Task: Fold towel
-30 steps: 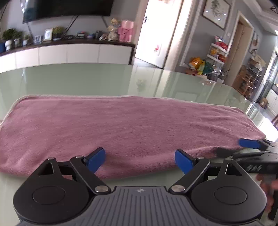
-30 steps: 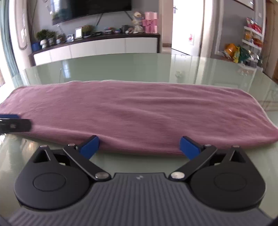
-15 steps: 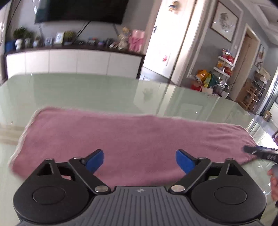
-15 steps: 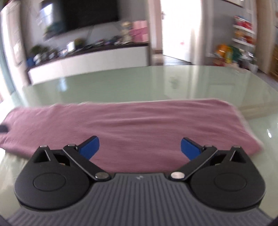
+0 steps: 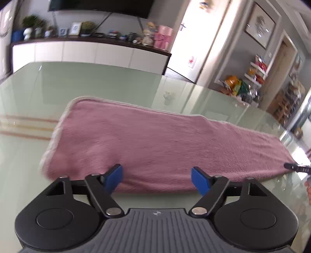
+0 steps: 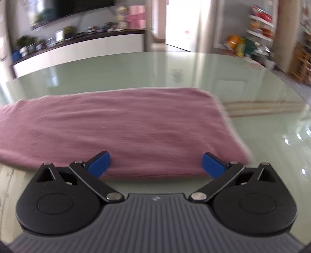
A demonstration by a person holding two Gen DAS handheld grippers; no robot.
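Behind your worktop (image 5: 97, 81) runs a living room: a long white cabinet (image 5: 77, 52) along the far wall with a dark screen (image 5: 101, 5) above it, plants (image 5: 31, 25) and a pink box (image 5: 163, 37) on its top, an open bright doorway (image 5: 196, 39) to the right, and shelves (image 5: 256, 70) with coloured packets further right. Your worktop is pale green glass, glossy, with reflections of the room in it.

Your towel (image 5: 155, 144) is mauve with a pale edge and lies flat on the glass as a long strip running left to right. From your left wrist camera you see its left end, rounded at the corners; from your right wrist camera (image 6: 120, 128) you see its right end, blurred.

Your left tongs (image 5: 157, 179) are spread wide, blue pads at the towel's near edge near its left end, nothing between them. Your right tongs (image 6: 156, 164) are likewise spread wide and empty, poised at the near edge by the right end, the right pad close to the near right corner. In the left camera a dark tip of your right tool shows at the towel's far right end; whether it touches the cloth you cannot tell.
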